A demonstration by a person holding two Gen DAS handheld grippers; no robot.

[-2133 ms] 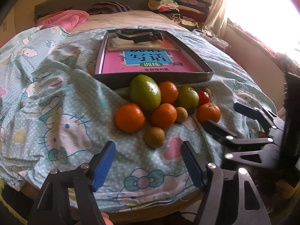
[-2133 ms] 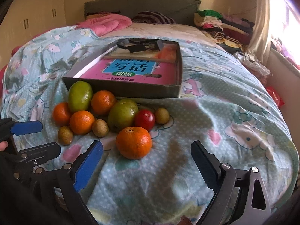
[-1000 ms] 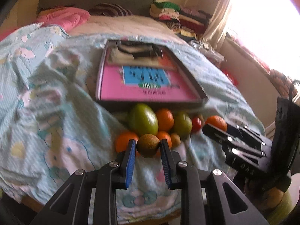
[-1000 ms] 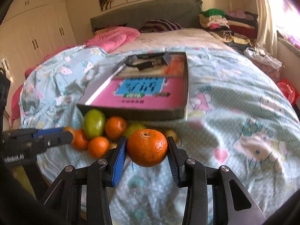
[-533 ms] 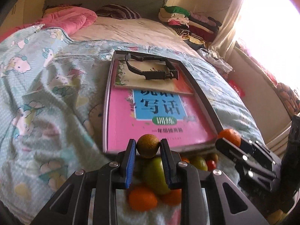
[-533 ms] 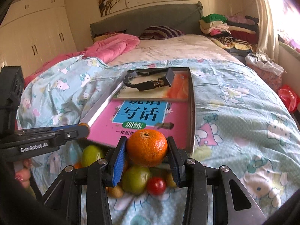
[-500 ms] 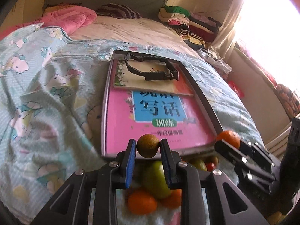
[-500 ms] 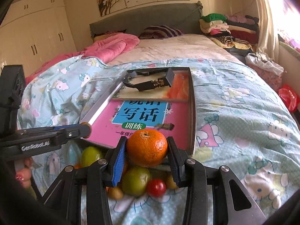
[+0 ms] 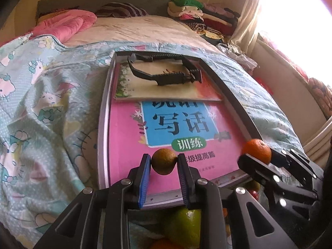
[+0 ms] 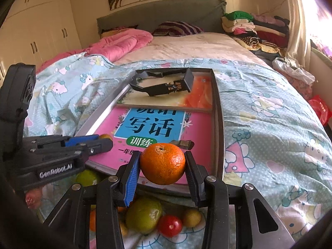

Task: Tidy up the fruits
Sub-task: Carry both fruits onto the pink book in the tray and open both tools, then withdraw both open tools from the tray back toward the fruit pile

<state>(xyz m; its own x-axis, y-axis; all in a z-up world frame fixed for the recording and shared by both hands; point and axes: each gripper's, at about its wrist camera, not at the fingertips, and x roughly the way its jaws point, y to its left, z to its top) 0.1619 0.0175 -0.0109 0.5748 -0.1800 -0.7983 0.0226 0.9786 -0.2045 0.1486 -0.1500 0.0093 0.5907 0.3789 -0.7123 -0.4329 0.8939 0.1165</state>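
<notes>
Both tools (image 9: 164, 164) (image 10: 162, 167) tight on fruit.

The left black two-finger gripper with blue pads (image 9: 164, 164) is clamped around a small brown round fruit (image 9: 164, 161); the right matching gripper (image 10: 162, 167) grips a round orange (image 10: 162, 163).

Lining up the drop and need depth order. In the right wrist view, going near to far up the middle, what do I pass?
Red tomato → orange in the right gripper → pink book → black clip → striped pillow.
</notes>
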